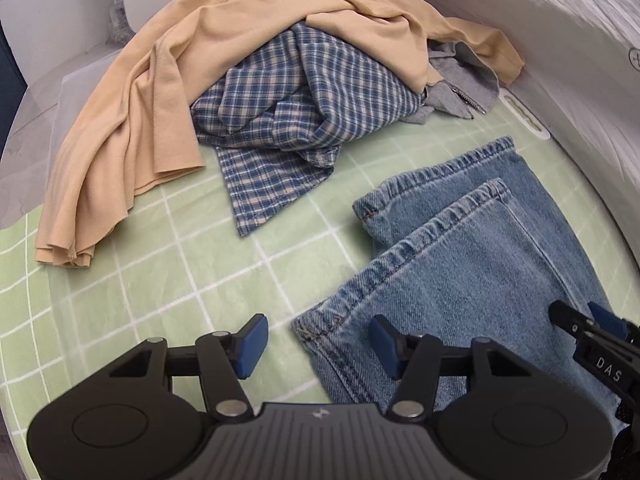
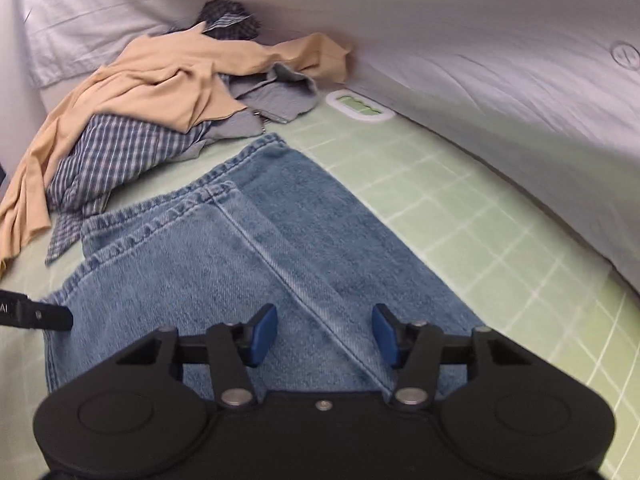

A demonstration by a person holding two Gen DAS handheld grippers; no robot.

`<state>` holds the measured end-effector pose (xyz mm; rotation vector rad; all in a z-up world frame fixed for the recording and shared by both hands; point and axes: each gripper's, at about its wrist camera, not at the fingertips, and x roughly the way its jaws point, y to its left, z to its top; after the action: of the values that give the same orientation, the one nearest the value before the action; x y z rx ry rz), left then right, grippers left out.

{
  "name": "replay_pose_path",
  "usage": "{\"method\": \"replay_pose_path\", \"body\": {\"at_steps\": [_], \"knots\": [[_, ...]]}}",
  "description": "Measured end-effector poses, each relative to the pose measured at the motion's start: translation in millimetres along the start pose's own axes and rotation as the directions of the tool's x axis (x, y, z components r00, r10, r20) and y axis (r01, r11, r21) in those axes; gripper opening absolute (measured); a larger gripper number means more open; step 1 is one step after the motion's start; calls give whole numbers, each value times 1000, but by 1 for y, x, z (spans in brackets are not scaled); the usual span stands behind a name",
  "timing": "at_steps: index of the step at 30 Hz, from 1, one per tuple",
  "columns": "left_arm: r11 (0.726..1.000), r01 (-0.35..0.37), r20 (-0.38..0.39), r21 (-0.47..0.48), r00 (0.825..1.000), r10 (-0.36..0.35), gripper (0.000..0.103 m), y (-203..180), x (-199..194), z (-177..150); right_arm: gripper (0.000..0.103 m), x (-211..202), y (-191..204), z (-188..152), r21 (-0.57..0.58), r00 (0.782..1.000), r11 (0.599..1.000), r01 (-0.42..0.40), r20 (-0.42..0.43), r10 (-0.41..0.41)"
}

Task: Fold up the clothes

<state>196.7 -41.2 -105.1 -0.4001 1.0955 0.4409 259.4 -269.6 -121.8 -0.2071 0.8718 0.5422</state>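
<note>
A pair of blue jeans (image 1: 472, 264) lies flat on the green checked sheet (image 1: 160, 272), the two leg hems stacked and pointing away. My left gripper (image 1: 318, 344) is open and empty, straddling the near hem corner of the top leg. My right gripper (image 2: 324, 334) is open and empty, low over the jeans (image 2: 224, 248) with the side seam between its fingers. The right gripper also shows at the right edge of the left wrist view (image 1: 592, 332). The left gripper's tip shows at the left edge of the right wrist view (image 2: 36, 314).
A pile of clothes lies beyond the jeans: a tan shirt (image 1: 160, 92), a blue plaid shirt (image 1: 288, 120) and a grey zip garment (image 1: 460, 88). A white duvet (image 2: 500, 80) bounds the right side. A small white and green object (image 2: 358, 106) lies by it.
</note>
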Motion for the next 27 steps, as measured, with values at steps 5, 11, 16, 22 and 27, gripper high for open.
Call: {"method": "replay_pose_path", "body": {"at_steps": [5,11,16,22,27], "knots": [[999,-20,13,46,1000,20,61,-5,0,-3,53,4,-2,5,0,1000,1000,-12,1,12],[996,-54,35,77,998,51,53,-10,-1,-8,21,3,0,8,-13,999,999,-41,8,41],[998,-14,55,54,998,11,22,-6,-6,-11,6,-1,6,8,-58,999,998,-33,12,33],[1000,26,61,3,998,-26,19,3,-13,-10,3,-15,4,8,-25,998,999,-39,49,41],[998,49,115,27,992,-52,19,-2,-29,-7,3,-36,3,9,12,992,1000,-22,122,20]]}}
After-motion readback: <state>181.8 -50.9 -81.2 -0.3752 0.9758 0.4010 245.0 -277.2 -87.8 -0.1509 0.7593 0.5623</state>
